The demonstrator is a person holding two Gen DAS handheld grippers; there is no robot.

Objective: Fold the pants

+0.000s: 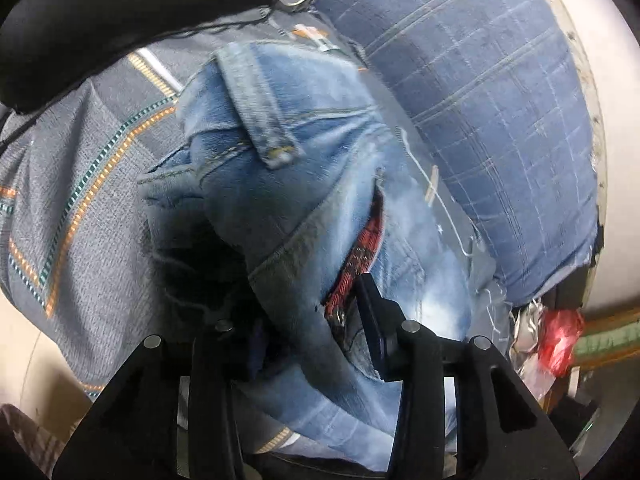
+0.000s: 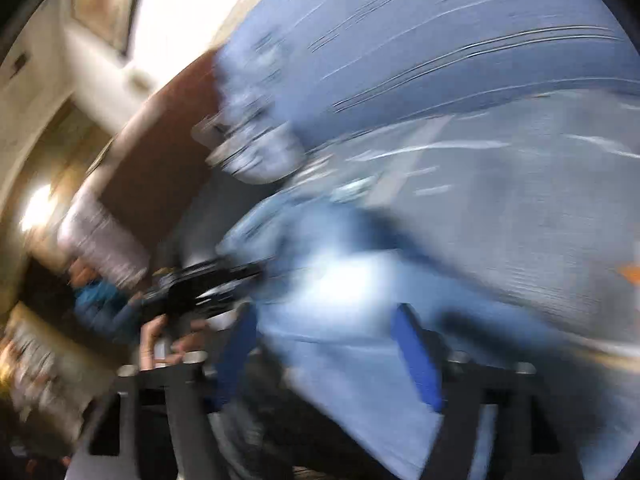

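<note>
Faded blue denim fills both views: jeans (image 1: 304, 184) bunched at the waist end in the middle of the left wrist frame, lying on a grey striped bedspread (image 1: 80, 208), with a blue checked pillow (image 1: 480, 100) at upper right. Belt loop and pocket seam turned up toward the top of the frame; red patterned lining showing through a slit at lower centre. Left tongs (image 1: 312, 320) partly closed, with a thick fold of the denim between the fingers (image 1: 372, 312); looks like a grip on that fold, though the near pad sits in shadow. Right tongs (image 2: 324, 356) spread wide in the heavily blurred right wrist view, blue pads apart above pale denim (image 2: 340, 280), nothing pinched between them. A hand (image 2: 160, 344) on a second black tool visible at lower left of that frame.

Judged from this: barely begun or mid-way at best. Cloth rumpled, no flat, squared stack anywhere. Left to do: smoothing the legs, laying one over the other, then folding lengthwise into a neat bundle.
</note>
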